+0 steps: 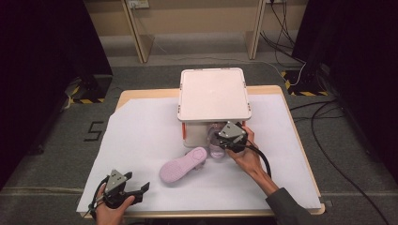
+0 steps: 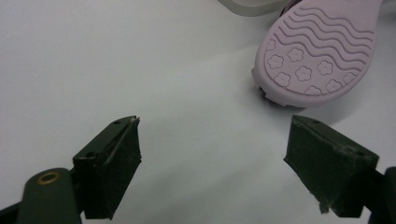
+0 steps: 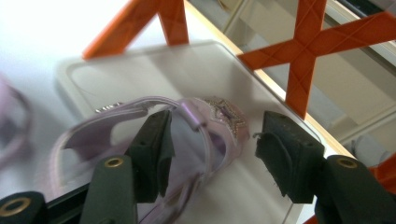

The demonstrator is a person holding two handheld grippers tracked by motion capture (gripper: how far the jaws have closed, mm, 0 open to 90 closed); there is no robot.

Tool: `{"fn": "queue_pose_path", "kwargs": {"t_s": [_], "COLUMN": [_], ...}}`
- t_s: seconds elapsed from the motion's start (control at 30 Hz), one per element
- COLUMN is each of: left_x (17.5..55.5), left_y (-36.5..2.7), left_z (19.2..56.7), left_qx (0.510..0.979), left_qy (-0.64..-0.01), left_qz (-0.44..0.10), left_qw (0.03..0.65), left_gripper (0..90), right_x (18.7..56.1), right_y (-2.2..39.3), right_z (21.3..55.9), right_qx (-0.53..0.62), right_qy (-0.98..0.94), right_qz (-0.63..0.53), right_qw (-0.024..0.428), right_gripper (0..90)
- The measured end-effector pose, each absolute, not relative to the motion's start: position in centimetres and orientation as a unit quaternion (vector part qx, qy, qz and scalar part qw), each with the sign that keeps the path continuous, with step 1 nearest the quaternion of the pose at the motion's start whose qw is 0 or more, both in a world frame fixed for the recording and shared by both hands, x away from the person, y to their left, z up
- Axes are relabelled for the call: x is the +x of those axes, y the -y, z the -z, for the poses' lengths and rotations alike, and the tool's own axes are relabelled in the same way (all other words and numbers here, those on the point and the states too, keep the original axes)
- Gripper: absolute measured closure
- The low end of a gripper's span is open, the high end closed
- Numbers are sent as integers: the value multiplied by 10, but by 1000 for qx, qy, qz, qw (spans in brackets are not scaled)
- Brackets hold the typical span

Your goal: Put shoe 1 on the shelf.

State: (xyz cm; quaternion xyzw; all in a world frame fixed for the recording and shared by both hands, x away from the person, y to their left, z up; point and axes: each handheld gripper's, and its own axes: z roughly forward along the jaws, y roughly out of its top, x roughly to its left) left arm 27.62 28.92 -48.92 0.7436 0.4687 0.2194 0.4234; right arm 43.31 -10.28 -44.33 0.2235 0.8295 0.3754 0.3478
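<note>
At the middle of the high view, just under the front edge of the white lidded rack (image 1: 214,96), the right gripper (image 1: 224,139) sits at the open lower shelf where a lilac sandal (image 1: 215,140) rests. In the right gripper view its jaws stand partly apart with nothing pinched: the sandal (image 3: 205,126), with a glittery star on its strap, lies on the clear shelf tray (image 3: 140,79) between and just beyond the pads, one pad close beside a strap, the other clear of the toe. I judge the shoe is being set down here, so the sound course is to keep the jaws spread and draw straight back along the shelf, without hooking a strap or knocking the orange cross braces (image 3: 322,51).

Lower and left of it, the second sandal (image 1: 183,164) lies sole up on the white sheet (image 1: 141,140), its toe near the rack. At the lower left of the frame the left gripper (image 1: 141,188) rests with jaws wide and empty; in the left gripper view the flowered sole (image 2: 317,51) lies beyond the pads (image 2: 116,163), apart from them.

The lid hides most of the shelf from above, the hand covers part of the shoe, and blur leaves me unable to tell whether the near pad touches the strap.
</note>
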Motion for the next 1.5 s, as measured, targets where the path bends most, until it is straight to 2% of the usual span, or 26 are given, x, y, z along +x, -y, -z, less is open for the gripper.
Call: {"fn": "queue_pose_path", "kwargs": {"t_s": [0.23, 0.33, 0.4, 0.6, 0.8, 0.87, 0.97, 1.0, 1.07, 1.27, 1.33, 1.5], "left_x": [276, 276, 275, 276, 276, 276, 276, 276, 276, 276, 277, 277], "left_y": [-290, -290, -291, -290, -289, -289, -289, -289, -289, -288, -288, -287], "left_z": [489, 488, 488, 488, 489, 489, 489, 489, 489, 490, 491, 491], "left_qx": [742, 742, 743, 745, 745, 744, 746, 745, 745, 748, 748, 749], "left_qy": [-469, -468, -468, -467, -467, -468, -468, -467, -468, -467, -467, -468], "left_qz": [-220, -223, -223, -221, -220, -220, -219, -221, -221, -219, -219, -218], "left_qw": [425, 425, 424, 422, 423, 423, 421, 422, 422, 418, 417, 416], "left_gripper": [173, 173, 173, 172, 169, 169, 169, 169, 169, 169, 169, 170], "right_x": [400, 388, 382, 378, 382, 383, 386, 388, 390, 402, 409, 426], "right_y": [122, 128, 130, 133, 123, 120, 116, 115, 114, 115, 116, 109], "right_z": [438, 442, 446, 460, 474, 479, 484, 485, 486, 487, 488, 491], "right_qx": [241, 243, 256, 274, 277, 274, 269, 259, 263, 258, 265, 269], "right_qy": [-824, -825, -825, -829, -843, -846, -850, -853, -851, -846, -842, -839], "right_qz": [-411, -411, -419, -418, -387, -379, -369, -366, -374, -375, -377, -390], "right_qw": [305, 303, 280, 249, 251, 255, 264, 266, 260, 277, 279, 269], "right_gripper": [387, 360, 341, 288, 274, 277, 333, 322, 366, 422, 469, 482]}}
